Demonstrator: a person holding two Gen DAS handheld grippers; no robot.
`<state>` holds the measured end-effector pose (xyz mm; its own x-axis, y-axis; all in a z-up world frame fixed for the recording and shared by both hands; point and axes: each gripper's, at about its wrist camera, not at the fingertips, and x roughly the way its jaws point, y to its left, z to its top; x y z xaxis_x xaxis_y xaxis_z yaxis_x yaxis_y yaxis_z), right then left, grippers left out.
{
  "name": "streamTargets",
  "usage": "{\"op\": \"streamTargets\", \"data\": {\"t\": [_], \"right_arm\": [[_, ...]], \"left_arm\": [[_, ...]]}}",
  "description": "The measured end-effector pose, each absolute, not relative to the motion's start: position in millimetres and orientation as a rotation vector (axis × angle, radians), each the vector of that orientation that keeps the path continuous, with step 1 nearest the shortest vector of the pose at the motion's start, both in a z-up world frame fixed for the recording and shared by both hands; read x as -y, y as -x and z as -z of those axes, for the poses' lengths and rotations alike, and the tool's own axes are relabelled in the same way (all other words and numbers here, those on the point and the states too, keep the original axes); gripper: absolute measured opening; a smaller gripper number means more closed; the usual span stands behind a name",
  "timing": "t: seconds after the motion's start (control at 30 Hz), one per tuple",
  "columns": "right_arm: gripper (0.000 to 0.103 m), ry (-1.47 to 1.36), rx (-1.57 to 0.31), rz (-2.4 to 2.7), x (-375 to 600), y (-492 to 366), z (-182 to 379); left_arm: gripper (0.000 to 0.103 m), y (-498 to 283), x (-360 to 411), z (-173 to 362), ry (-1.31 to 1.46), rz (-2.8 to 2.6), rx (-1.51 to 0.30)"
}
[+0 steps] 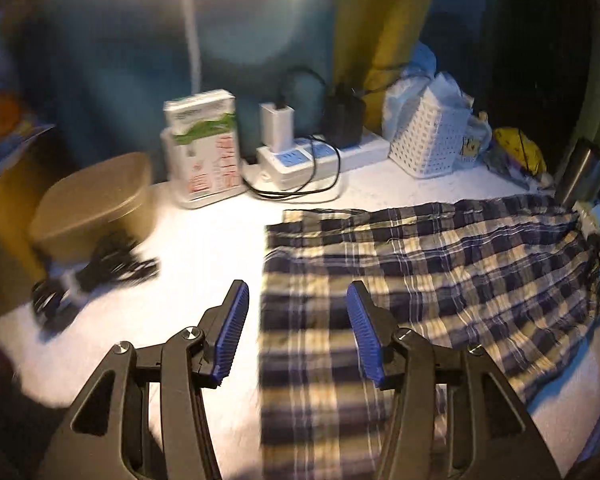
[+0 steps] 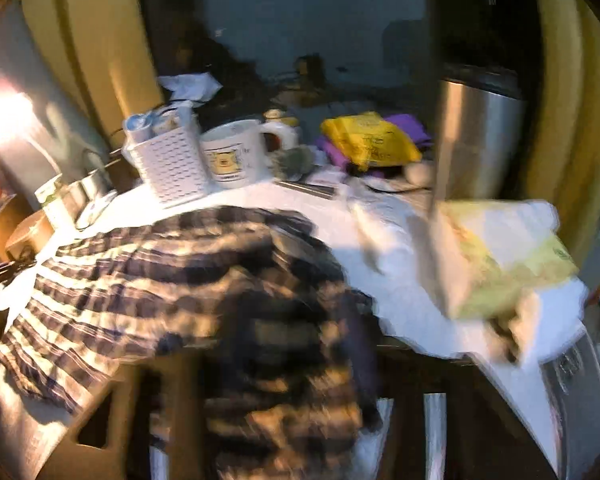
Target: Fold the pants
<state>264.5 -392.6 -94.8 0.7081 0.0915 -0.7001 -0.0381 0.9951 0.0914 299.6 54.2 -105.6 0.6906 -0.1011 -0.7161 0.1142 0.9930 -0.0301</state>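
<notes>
The left hand-held gripper (image 1: 298,334) stands wide, nothing between its blue pads, low in the frame over the left edge of the plaid pants (image 1: 420,280) spread on the white table (image 1: 204,248). The right hand-held gripper is buried under bunched plaid cloth; its state cannot be told.

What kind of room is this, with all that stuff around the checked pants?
Probably a lived-in bedroom or dorm corner, on a crowded desk. Around the checked pants sit a power strip with chargers plugged in, a mug and a white basket, with curtains behind.
</notes>
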Motion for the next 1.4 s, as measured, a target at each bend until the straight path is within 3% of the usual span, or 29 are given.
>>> {"op": "streamTargets", "data": {"t": [0.43, 0.8, 0.83, 0.87, 0.93, 1.4], "right_arm": [[0.027, -0.021, -0.929, -0.022, 371, -337, 136], [0.029, 0.001, -0.854, 0.058, 376, -307, 112], [0.033, -0.004, -0.846, 0.058, 378, -299, 108], [0.052, -0.003, -0.841, 0.068, 378, -294, 105], [0.079, -0.010, -0.816, 0.083, 381, -278, 98], [0.079, -0.115, -0.849, 0.089, 396, -193, 98]], "left_arm": [[0.051, -386, -33, 153, -0.093, 0.190, -0.916], [0.051, -375, -54, 106, -0.032, 0.126, -0.790], [0.051, -369, -58, 102, -0.027, 0.125, -0.784], [0.051, -360, -61, 97, -0.020, 0.125, -0.776], [0.051, -346, -65, 92, -0.018, 0.126, -0.763], [0.051, -255, -72, 91, 0.015, 0.131, -0.729]]}}
